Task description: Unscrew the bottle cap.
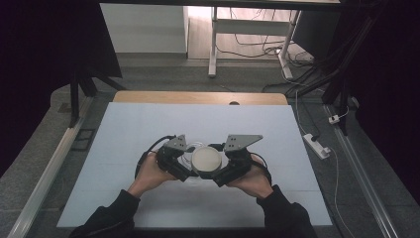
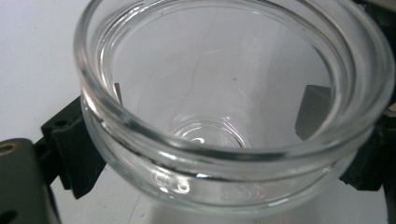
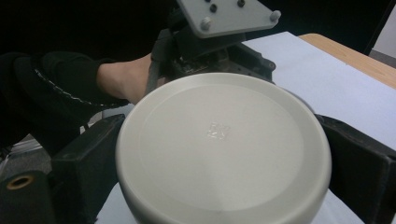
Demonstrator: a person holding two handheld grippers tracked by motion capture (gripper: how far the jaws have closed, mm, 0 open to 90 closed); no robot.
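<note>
A power strip [image 1: 317, 146] lies on the floor right of the table [image 1: 148, 119]

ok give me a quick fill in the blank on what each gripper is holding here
1. The left gripper is shut on a clear ____ jar.
2. The right gripper holds a round white ____.
3. The jar has nothing inside, so it is ____.
4. The table is covered by a pale ____ sheet.

Missing words: glass; lid; empty; blue

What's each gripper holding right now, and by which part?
The left gripper clamps the glass jar by its outer wall just below the rim. The right gripper clamps the round grey lid by its side edge.
</note>
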